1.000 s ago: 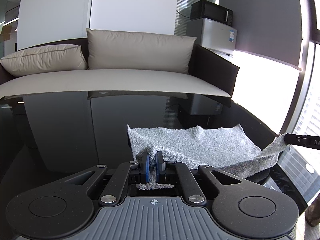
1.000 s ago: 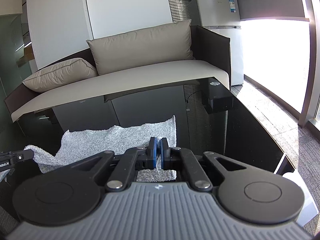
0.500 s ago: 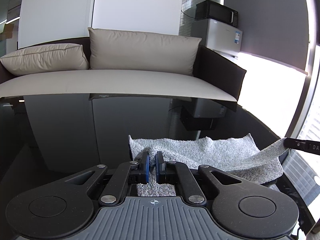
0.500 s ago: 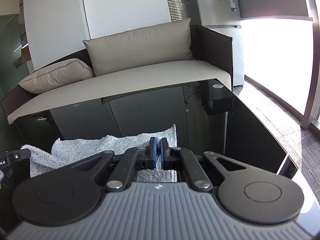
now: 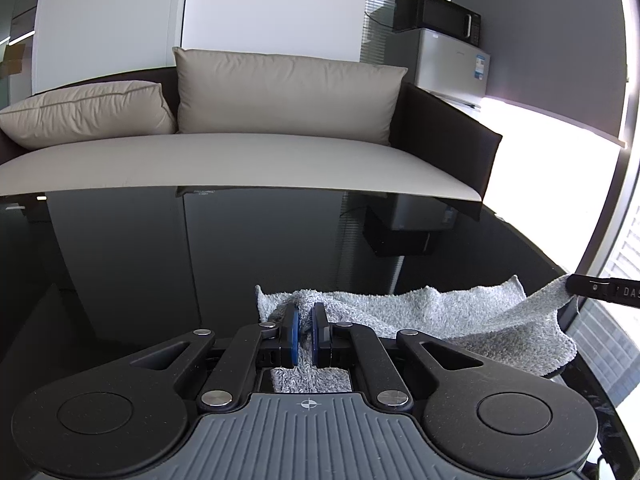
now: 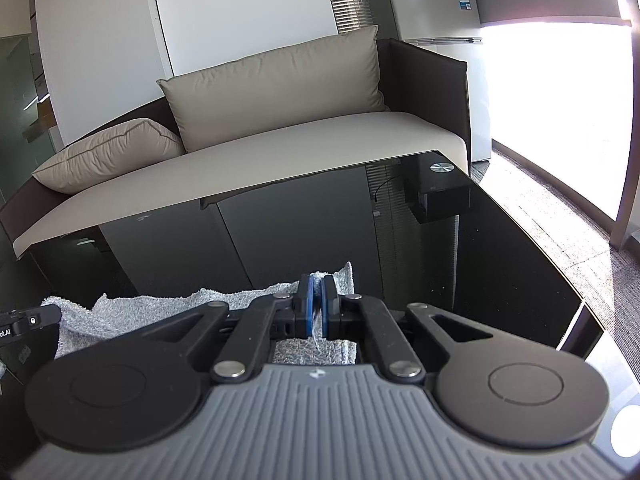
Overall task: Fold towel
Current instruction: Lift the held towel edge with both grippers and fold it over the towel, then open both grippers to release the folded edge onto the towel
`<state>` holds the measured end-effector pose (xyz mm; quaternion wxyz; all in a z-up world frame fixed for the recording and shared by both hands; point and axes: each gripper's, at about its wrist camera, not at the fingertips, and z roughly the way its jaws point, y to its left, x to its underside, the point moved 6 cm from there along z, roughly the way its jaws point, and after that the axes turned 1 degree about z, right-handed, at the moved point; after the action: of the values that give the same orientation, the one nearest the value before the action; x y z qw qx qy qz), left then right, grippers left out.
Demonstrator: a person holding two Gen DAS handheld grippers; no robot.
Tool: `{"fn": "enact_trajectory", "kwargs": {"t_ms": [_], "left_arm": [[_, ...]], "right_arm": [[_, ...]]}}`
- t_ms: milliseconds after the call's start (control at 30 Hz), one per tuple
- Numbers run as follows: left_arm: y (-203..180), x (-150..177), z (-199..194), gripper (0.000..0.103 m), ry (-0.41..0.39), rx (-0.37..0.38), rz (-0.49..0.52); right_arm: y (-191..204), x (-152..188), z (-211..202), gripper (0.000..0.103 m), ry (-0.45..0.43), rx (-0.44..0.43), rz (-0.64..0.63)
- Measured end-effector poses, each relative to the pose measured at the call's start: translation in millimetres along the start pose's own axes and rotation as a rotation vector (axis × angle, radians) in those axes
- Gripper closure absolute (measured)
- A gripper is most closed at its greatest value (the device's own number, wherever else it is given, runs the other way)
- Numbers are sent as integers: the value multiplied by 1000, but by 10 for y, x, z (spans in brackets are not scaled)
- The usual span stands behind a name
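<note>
Towel (image 5: 440, 312) corners are pinched shut by left gripper (image 5: 305, 318) and right gripper (image 6: 318, 294), lifted over the table (image 5: 160, 260) so the near edge can be carried across.

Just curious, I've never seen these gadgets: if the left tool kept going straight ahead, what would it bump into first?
Probably the grey towel itself: the left tool already pinches it, and more lies just ahead. Beyond looks like bare black table, then the sofa.

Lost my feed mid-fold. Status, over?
Left gripper shut on towel. Right gripper shut on towel too. Towel draped over black table, fold unfinished. Nothing in the way.
</note>
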<state>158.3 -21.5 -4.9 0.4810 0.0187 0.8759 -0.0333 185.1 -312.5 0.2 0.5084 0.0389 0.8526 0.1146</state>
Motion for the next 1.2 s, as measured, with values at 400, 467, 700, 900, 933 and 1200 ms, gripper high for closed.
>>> {"fn": "enact_trajectory", "kwargs": {"t_ms": [400, 467, 700, 900, 933, 1200], "left_arm": [[21, -57, 261, 97, 41, -12, 12], [34, -59, 305, 97, 51, -14, 9], [70, -65, 447, 97, 88, -13, -2], [100, -62, 551, 96, 111, -15, -8], [109, -64, 565, 95, 114, -16, -12], [184, -73, 647, 89, 113, -34, -39]], "right_arm": [[-27, -56, 258, 99, 22, 2, 19], [-27, -56, 297, 99, 28, 3, 20], [-27, -36, 474, 99, 60, 2, 32], [-42, -51, 596, 99, 72, -1, 57], [-57, -49, 618, 99, 76, 0, 65], [-170, -38, 783, 99, 98, -3, 148]]}}
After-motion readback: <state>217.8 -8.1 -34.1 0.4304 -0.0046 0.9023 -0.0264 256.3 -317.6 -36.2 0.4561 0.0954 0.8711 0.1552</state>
